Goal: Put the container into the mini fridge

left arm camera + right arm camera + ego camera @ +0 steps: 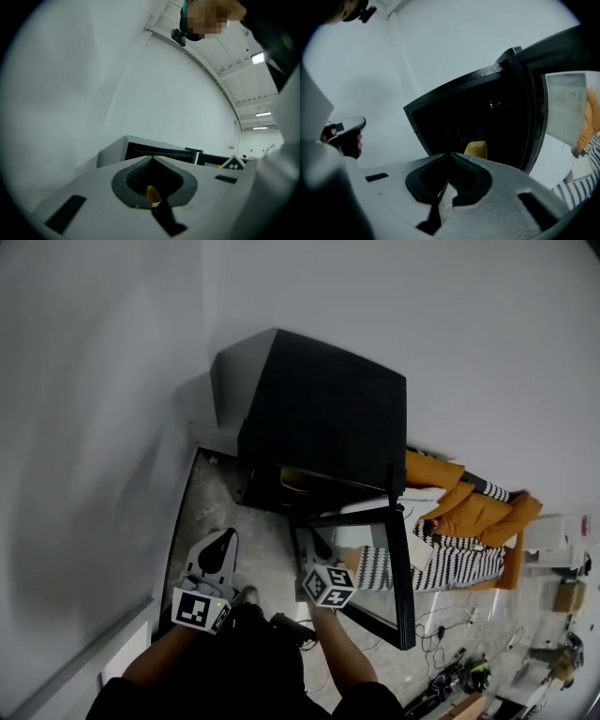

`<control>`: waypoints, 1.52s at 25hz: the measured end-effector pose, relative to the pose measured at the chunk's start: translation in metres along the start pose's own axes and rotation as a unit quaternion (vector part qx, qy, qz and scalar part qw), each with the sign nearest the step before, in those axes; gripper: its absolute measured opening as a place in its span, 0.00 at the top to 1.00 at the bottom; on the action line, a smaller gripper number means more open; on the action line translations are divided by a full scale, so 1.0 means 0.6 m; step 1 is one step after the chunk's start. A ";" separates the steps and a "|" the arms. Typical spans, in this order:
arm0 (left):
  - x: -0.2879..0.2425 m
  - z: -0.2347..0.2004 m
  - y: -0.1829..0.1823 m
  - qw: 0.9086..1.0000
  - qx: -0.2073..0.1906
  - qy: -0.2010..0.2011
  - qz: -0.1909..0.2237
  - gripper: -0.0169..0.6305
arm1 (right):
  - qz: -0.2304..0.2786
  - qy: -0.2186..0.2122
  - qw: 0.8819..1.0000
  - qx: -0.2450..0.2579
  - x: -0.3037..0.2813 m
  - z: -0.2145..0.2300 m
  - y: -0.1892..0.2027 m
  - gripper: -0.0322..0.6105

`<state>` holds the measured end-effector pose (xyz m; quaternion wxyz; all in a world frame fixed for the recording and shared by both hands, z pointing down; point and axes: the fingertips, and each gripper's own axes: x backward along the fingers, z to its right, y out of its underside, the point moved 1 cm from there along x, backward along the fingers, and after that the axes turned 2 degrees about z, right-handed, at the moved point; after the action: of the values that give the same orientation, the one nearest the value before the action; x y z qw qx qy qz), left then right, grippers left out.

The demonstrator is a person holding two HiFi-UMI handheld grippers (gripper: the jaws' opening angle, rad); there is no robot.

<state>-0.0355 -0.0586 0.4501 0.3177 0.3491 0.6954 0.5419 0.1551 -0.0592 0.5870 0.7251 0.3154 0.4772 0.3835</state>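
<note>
1. Black mini fridge (319, 418) sits on the floor against a white wall, with its door (403, 568) swung open.
2. Right gripper (451, 154) points at the open compartment. Its jaws are pinched together with nothing between them.
3. Yellow container (476, 150) is already inside the fridge, in the dark interior. It's clear of the right gripper's tips.
4. Left gripper (152, 158) hangs off to the left, its jaws closed up too and empty. It faces the fridge's outer side and the wall.
</note>
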 end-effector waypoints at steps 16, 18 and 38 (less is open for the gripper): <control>-0.102 -0.018 -0.017 0.996 0.002 0.086 -0.007 0.97 | -0.014 0.110 0.994 -0.019 -0.123 0.065 0.047 0.95; -0.111 -0.017 -0.012 0.996 -0.004 0.089 -0.007 0.97 | -0.019 0.114 0.993 -0.020 -0.142 0.079 0.053 0.95; -0.126 0.008 0.005 1.000 -0.013 -0.010 -0.005 0.97 | -0.120 0.105 0.987 0.002 -0.278 0.164 0.177 0.95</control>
<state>0.0109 -0.1180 0.4568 0.3314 0.3471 0.6871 0.5456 0.1780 -0.1574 0.7838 0.7108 0.2157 0.5861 0.3237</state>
